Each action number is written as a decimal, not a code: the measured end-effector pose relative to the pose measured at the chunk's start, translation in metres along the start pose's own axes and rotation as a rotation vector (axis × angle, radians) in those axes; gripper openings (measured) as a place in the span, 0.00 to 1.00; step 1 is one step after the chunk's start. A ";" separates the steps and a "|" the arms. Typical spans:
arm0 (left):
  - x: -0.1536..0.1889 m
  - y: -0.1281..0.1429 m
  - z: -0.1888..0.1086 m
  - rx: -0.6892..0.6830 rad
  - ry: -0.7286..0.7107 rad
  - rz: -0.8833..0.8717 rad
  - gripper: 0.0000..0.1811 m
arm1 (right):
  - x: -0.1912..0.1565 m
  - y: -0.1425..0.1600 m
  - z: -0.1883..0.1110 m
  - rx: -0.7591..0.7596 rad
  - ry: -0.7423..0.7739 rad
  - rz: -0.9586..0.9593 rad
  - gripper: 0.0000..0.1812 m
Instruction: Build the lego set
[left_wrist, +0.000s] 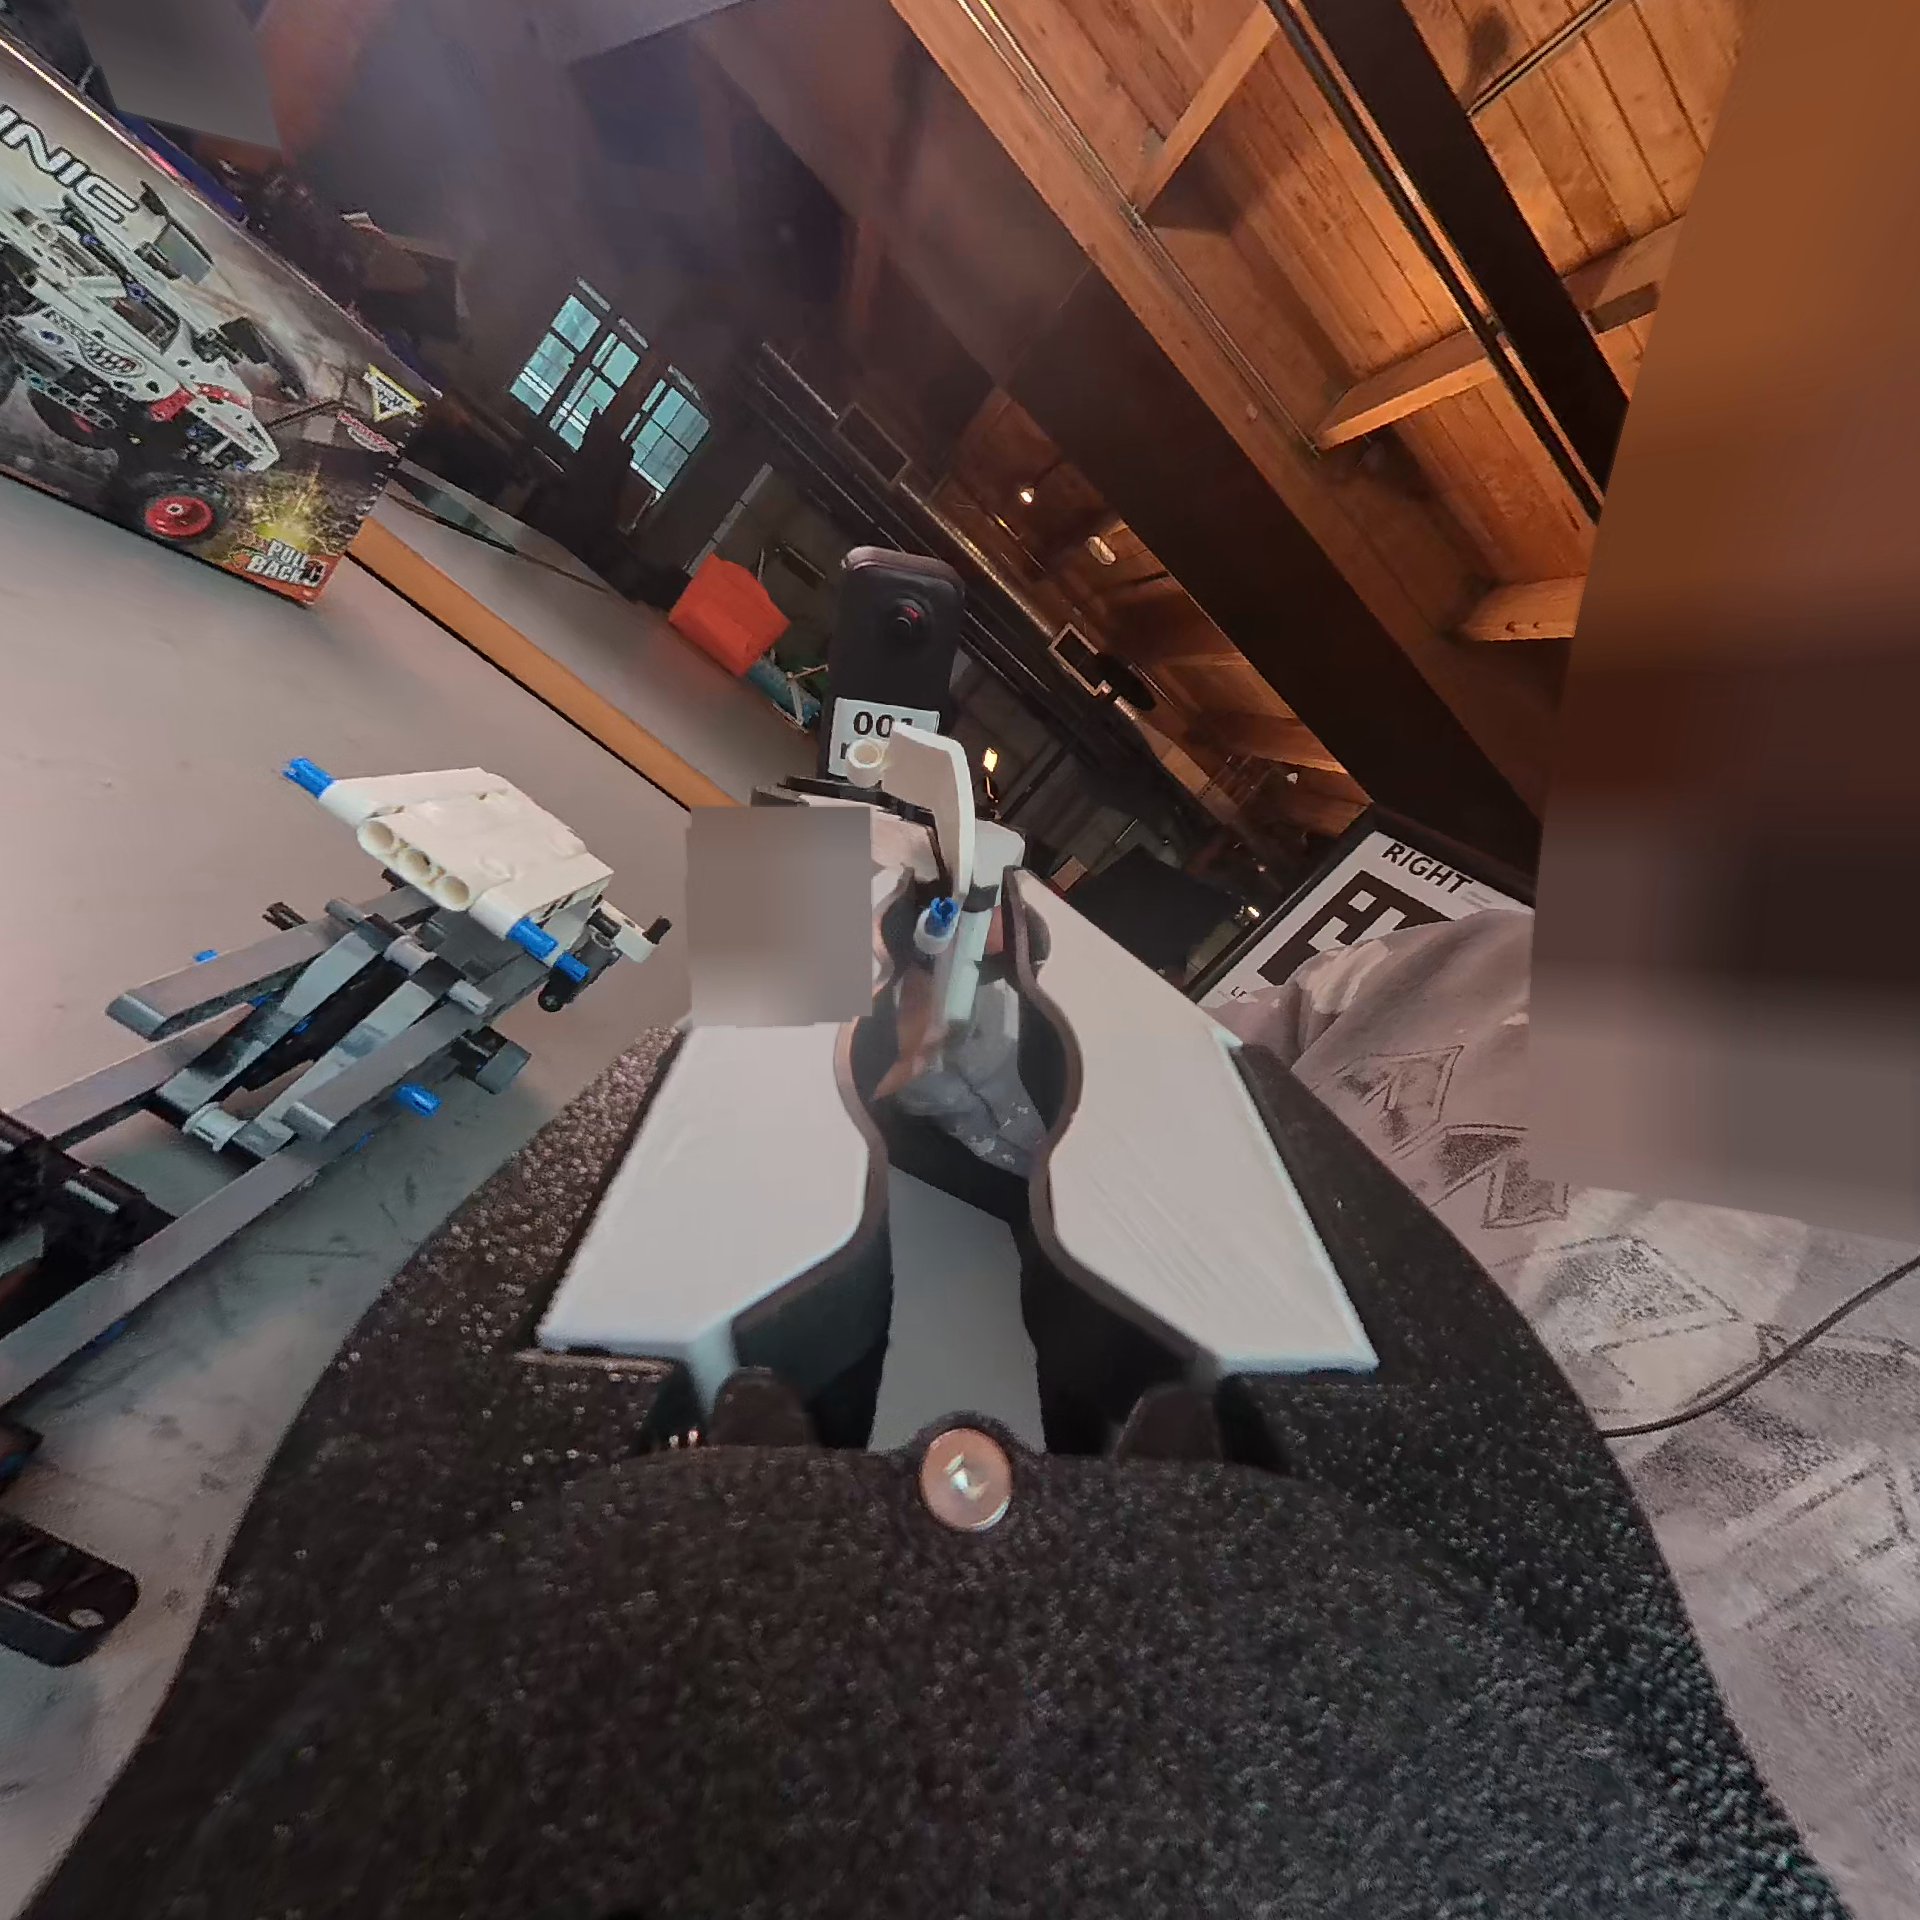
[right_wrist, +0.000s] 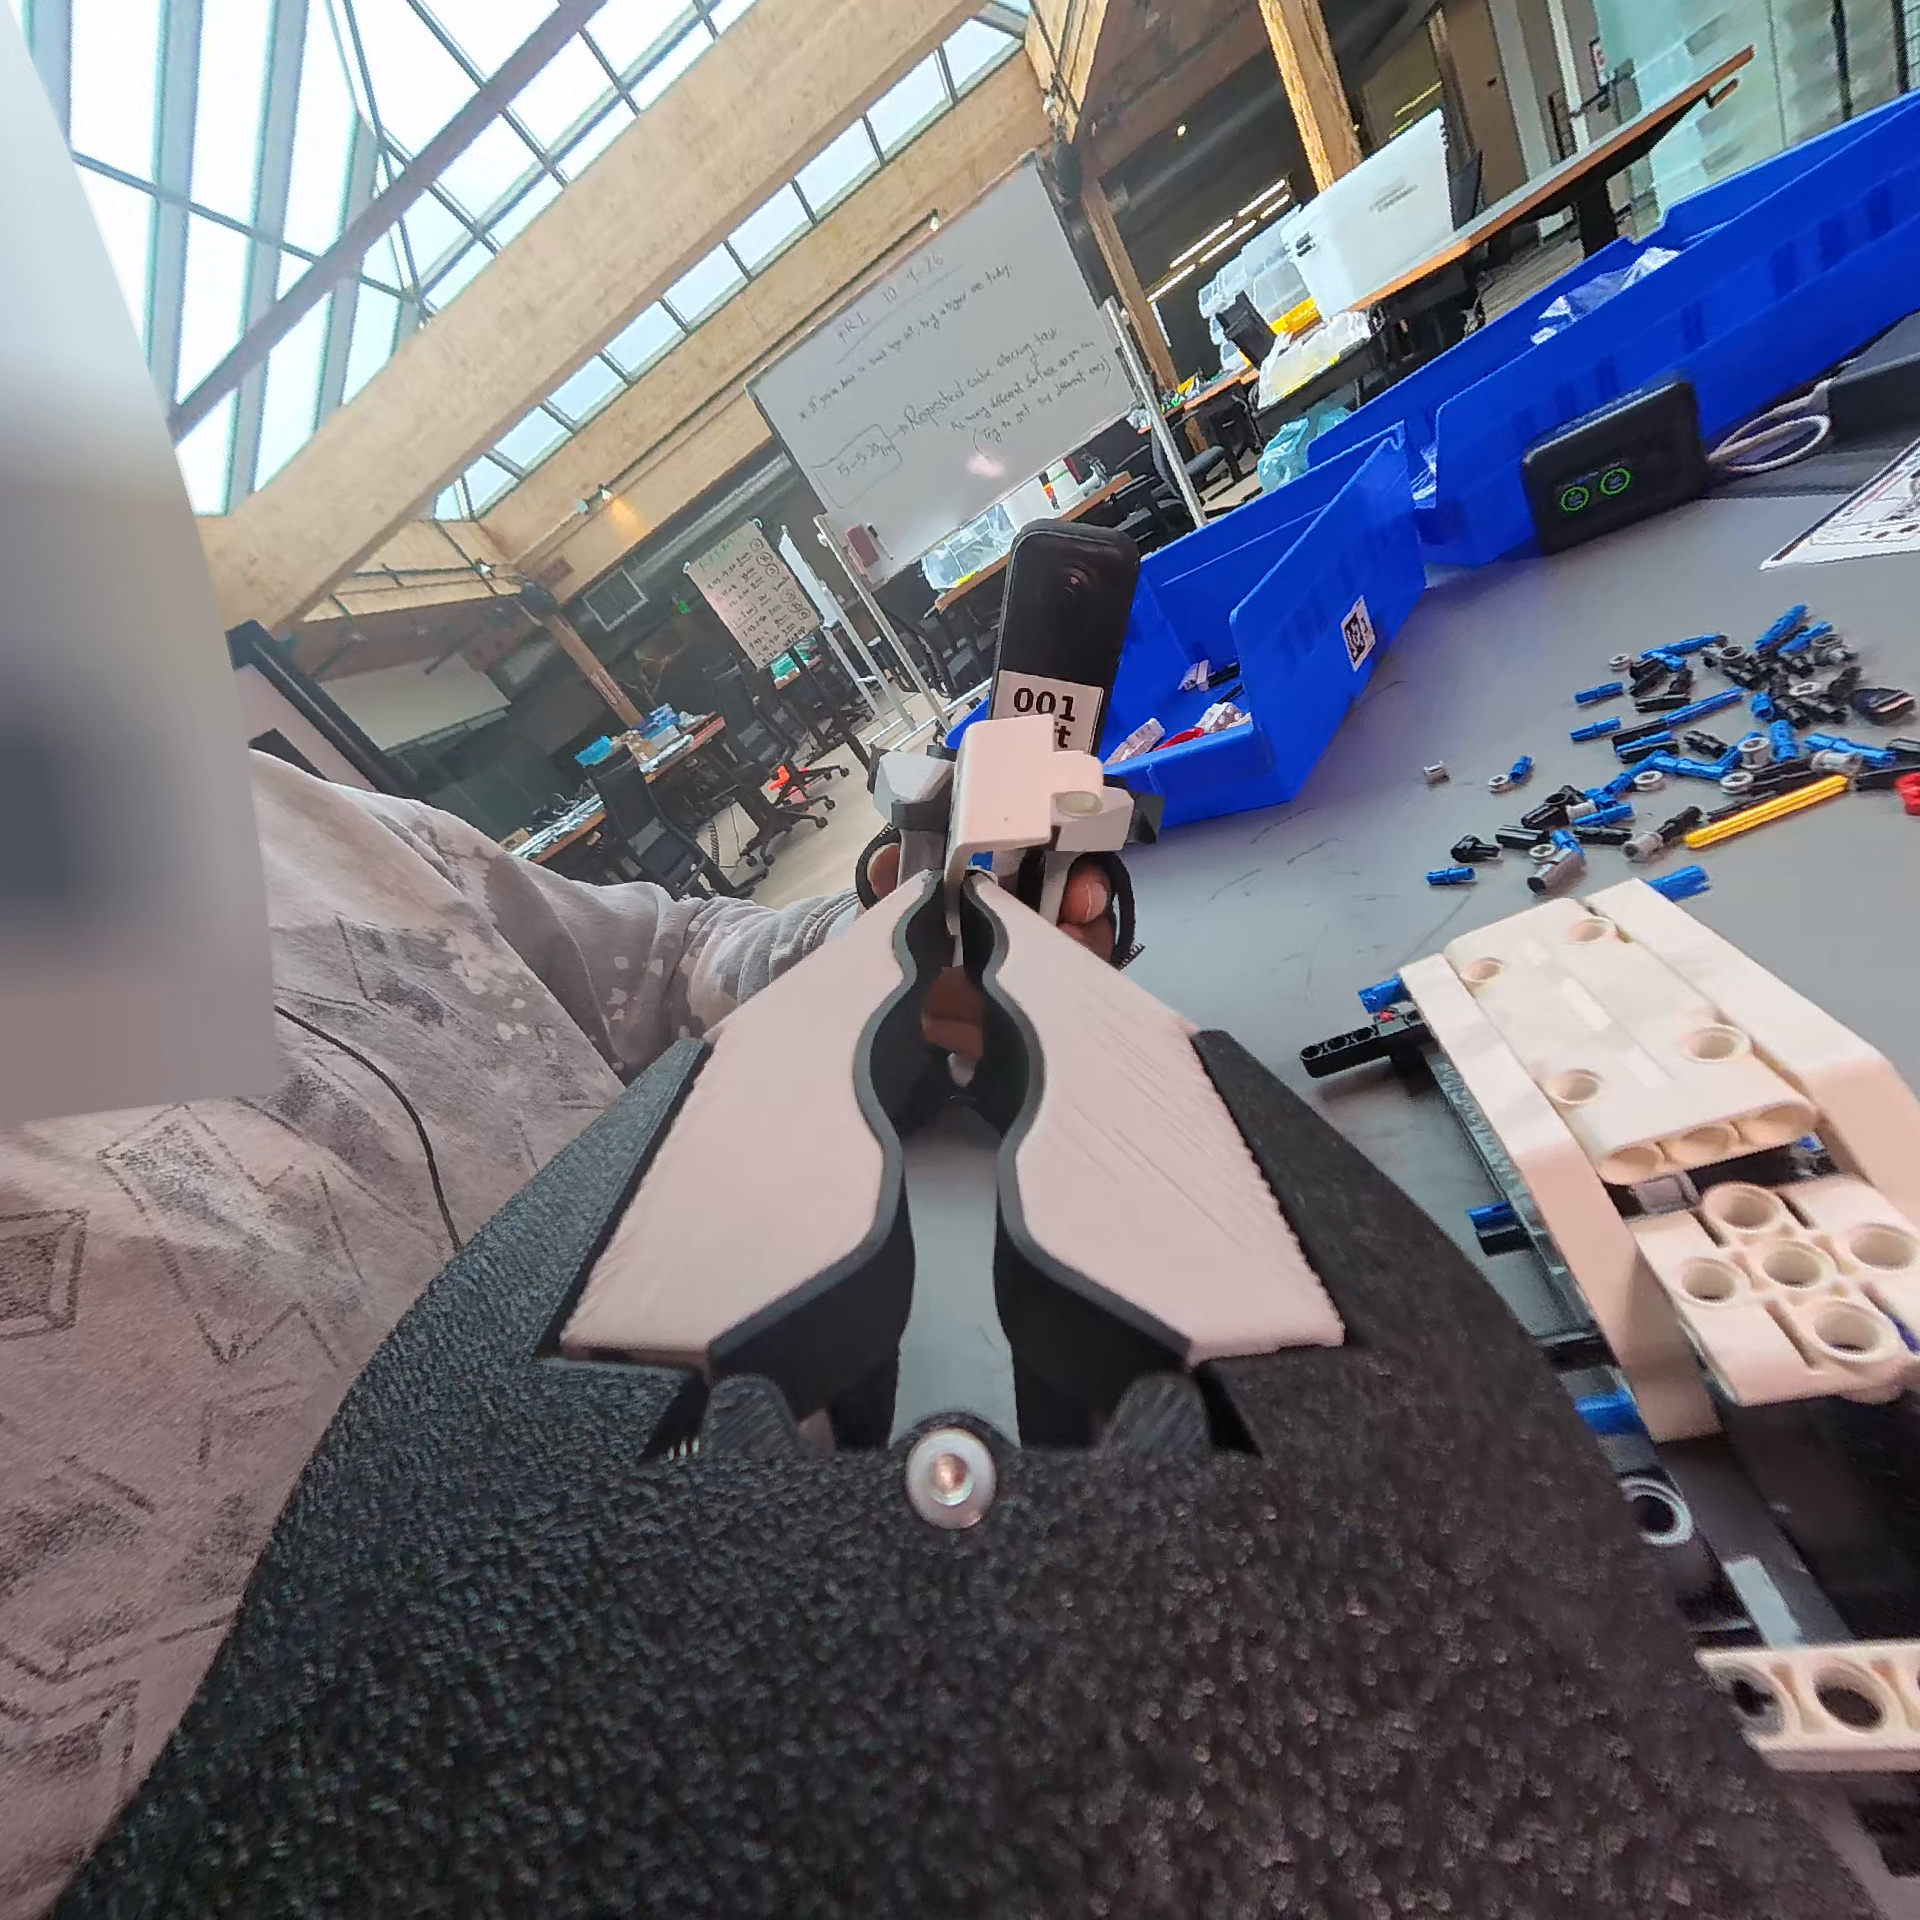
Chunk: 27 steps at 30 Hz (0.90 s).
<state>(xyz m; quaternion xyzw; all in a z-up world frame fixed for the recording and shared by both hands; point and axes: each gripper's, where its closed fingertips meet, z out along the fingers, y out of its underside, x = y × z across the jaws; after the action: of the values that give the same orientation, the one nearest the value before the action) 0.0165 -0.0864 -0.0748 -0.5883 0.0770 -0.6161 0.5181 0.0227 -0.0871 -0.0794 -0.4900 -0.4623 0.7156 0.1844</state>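
Note:
My left gripper (left_wrist: 961, 894) and my right gripper (right_wrist: 961, 883) face each other above the table. Both are shut on the same small white lego sub-assembly (left_wrist: 951, 821), a curved white panel with a blue pin (left_wrist: 940, 914). In the right wrist view the panel (right_wrist: 1023, 795) stands just past my fingertips, with the left gripper's black camera (right_wrist: 1060, 623) behind it. The right gripper's camera (left_wrist: 894, 644) shows beyond the piece in the left wrist view. The partly built white, grey and blue model (left_wrist: 468, 883) lies on the table to the left; in the right wrist view it (right_wrist: 1621, 1049) lies at the right.
A pile of loose blue, black and grey pins and a yellow axle (right_wrist: 1725, 727) lies on the grey table. Blue bins (right_wrist: 1320, 623) stand behind it, with a black device (right_wrist: 1610, 478) and a printed sheet (right_wrist: 1860, 520). The set's box (left_wrist: 177, 364) stands far left. A person's sleeve (right_wrist: 436, 935) is close. My left and right fingertips are right by each other.

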 end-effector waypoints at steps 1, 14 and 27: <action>-0.001 0.002 0.001 -0.011 -0.007 0.005 0.09 | 0.000 0.001 0.000 -0.004 0.003 -0.001 0.01; -0.003 0.008 0.002 -0.040 -0.036 0.020 0.01 | 0.005 0.009 0.006 -0.004 0.038 -0.043 0.04; -0.003 0.011 0.002 -0.061 -0.017 0.009 0.05 | 0.000 0.012 0.004 -0.011 0.001 -0.026 0.01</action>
<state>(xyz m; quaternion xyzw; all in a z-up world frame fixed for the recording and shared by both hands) 0.0234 -0.0880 -0.0842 -0.6086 0.0940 -0.6063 0.5032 0.0216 -0.0944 -0.0891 -0.4854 -0.4725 0.7104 0.1912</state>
